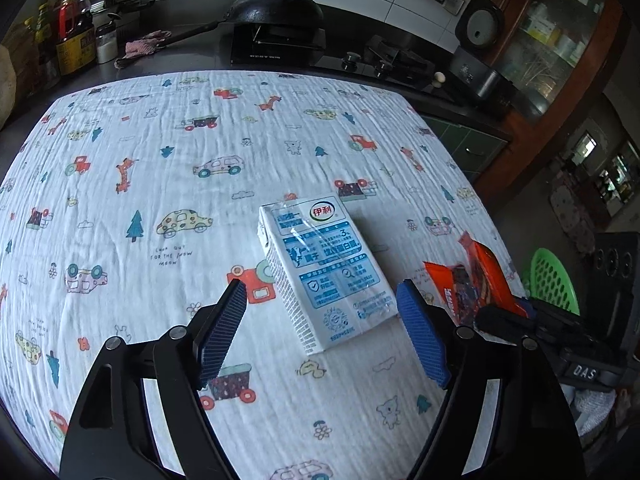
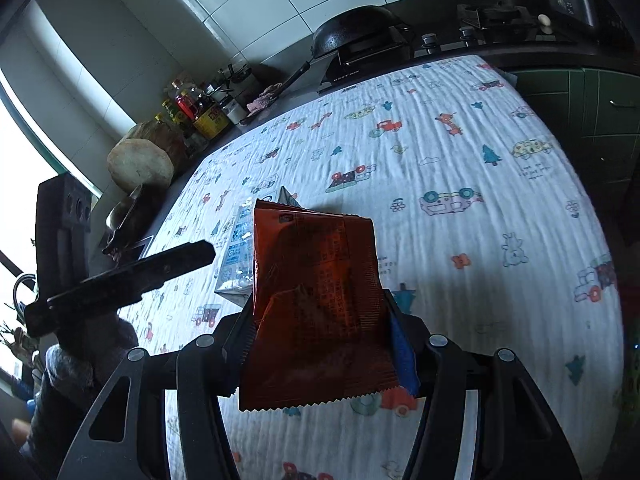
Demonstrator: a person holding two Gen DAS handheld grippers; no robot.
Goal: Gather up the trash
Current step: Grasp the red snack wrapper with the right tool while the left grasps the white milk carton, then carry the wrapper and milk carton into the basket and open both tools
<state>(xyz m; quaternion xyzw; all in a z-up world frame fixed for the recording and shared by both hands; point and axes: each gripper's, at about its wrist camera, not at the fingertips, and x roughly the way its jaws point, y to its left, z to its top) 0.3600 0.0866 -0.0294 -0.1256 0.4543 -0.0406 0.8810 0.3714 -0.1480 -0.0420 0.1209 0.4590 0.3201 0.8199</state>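
Note:
A white and blue milk carton (image 1: 326,270) lies flat on the patterned cloth (image 1: 160,184). My left gripper (image 1: 322,304) is open, its blue pads on either side of the carton's near end, not touching it. My right gripper (image 2: 320,320) is shut on an orange snack wrapper (image 2: 316,300) and holds it upright above the cloth. The wrapper (image 1: 476,280) and the right gripper show at the right edge of the left wrist view. The carton (image 2: 240,252) is partly hidden behind the wrapper in the right wrist view.
A dark counter behind the cloth holds a wok (image 1: 276,10) on a cooker, oil bottles (image 1: 74,28), a pink rag (image 1: 146,46) and a rice cooker (image 1: 478,52). A green basket (image 1: 554,280) stands off the table's right edge. A wooden cabinet (image 1: 560,40) stands at far right.

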